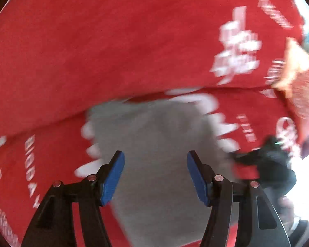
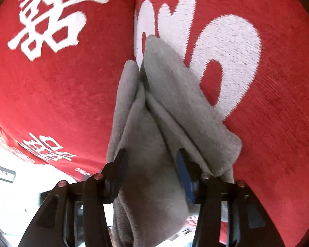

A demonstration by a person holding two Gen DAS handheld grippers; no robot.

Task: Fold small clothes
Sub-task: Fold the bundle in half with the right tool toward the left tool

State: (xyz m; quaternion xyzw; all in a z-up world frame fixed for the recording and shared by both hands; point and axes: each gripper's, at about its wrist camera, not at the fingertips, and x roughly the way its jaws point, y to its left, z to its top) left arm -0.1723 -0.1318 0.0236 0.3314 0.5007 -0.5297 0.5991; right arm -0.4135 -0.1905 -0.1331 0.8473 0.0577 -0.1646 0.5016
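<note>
Left gripper [image 1: 155, 177]: we see the jaws standing well apart, blue pads clear on both sides, nothing pinched. The grey garment [image 1: 154, 140] lies below and between them, filling the lower centre of the left wrist view, but that frame is motion-blurred, so we can't tell whether the pads brush it.

Right gripper [image 2: 152, 170]: jaws about half open. We see the same grey garment [image 2: 154, 107] bunched between the fingers, running from the bottom centre up to mid-frame. The blue right pad [image 2: 185, 177] sits against a fold; the left finger is at the cloth's edge. The fabric looks loose between them rather than squeezed.

Garment: soft, fuzzy, fleece-like grey fabric, gathered into several long ridges that taper to a blunt tip in the upper centre.

It rests on a red cloth [image 2: 51, 94] with a towel-like nap and large white woven characters, covering nearly all of both views. In the left wrist view, the right gripper shows as a dark shape at right, against the garment's edge.
</note>
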